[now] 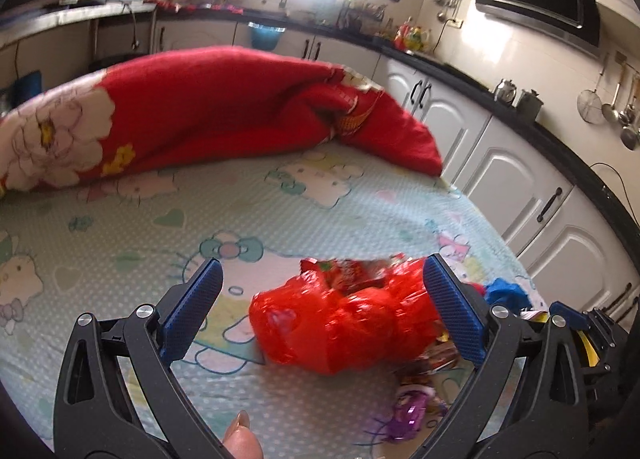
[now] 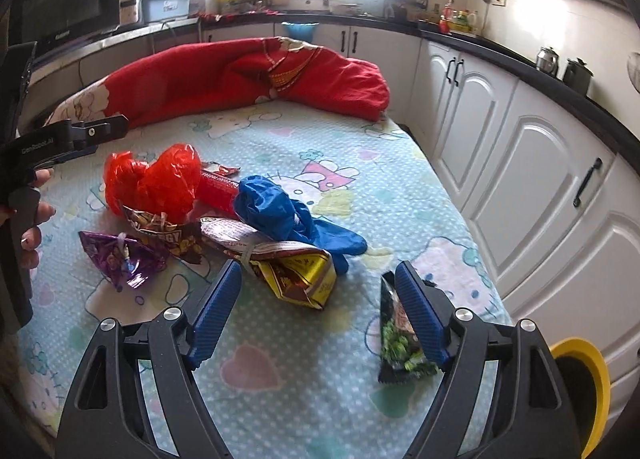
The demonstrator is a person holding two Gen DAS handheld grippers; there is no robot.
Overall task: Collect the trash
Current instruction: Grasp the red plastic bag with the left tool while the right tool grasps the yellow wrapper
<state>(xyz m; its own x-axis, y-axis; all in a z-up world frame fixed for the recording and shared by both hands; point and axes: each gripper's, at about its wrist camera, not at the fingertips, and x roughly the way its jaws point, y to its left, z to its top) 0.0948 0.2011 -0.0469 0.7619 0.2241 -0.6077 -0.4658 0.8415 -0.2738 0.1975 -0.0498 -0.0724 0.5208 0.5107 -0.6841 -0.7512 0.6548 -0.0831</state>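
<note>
Left gripper [image 1: 322,309]: its blue fingers [image 1: 196,307] stand wide apart and hold nothing. My guess is they are this wide so the puffy bag can fit in between.
Red plastic bag [image 1: 340,327]: it lies crumpled on the bed sheet [image 1: 120,219], just ahead of the left gripper and a bit toward its right finger. It looks blurry here. I cannot tell if the right finger touches it.
Purple wrapper [image 2: 120,259]: it lies flat on the bed, at the left edge of the trash pile, near the red bag.
Snack wrappers [image 2: 280,259]: brown and yellow ones lie in a heap in the middle, some partly under the blue plastic bag [image 2: 288,211]. The trash sits all close together, so it should be easy to gather.
Right gripper [image 2: 318,309]: its fingers are wide apart too, and empty. The yellow wrapper lies just past the fingertips, between them.
Green and black packet [image 2: 400,343]: it lies alone, right next to the right finger, partly hidden behind it.
Yellow bin [image 2: 584,387]: it stands off the right side of the bed. I think the trash goes in there.
</note>
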